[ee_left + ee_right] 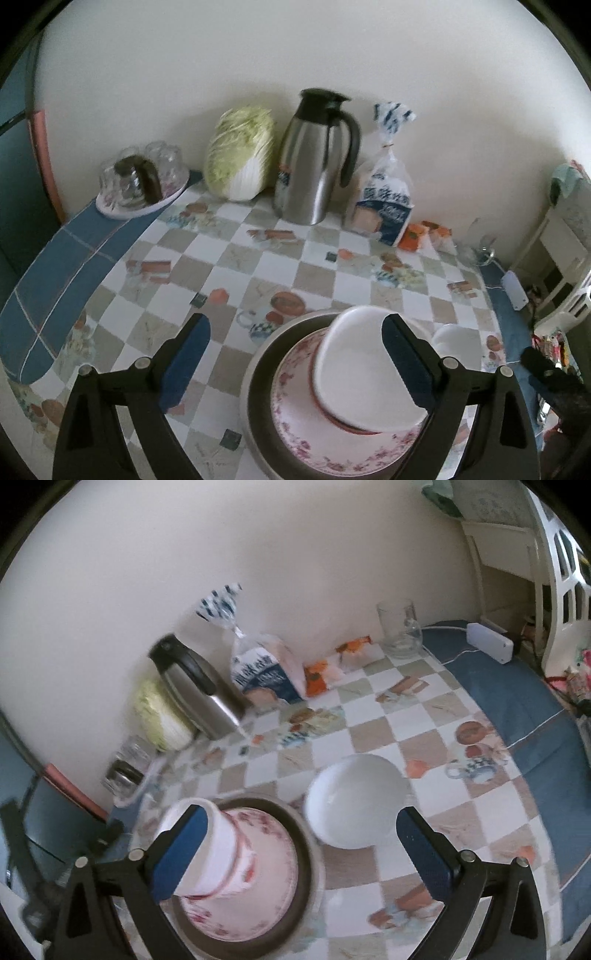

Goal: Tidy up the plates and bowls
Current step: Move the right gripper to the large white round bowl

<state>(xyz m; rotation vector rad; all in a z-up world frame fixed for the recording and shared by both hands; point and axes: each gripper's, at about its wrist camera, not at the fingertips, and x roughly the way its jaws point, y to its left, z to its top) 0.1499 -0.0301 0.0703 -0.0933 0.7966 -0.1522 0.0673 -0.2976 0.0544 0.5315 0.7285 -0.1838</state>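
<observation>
A stack stands on the checked tablecloth: a large dark-rimmed plate at the bottom, a pink floral plate on it, and a white bowl on top. My left gripper is open above the stack, its right finger in front of the bowl. In the right wrist view the stack is at lower left and a separate white bowl sits on the cloth to its right. My right gripper is open just above and in front of that bowl. The separate bowl also shows in the left wrist view.
Along the wall stand a tray of upturned glasses, a cabbage, a steel jug, a bread bag, orange packets and a glass mug. A white power block lies at the table's right edge.
</observation>
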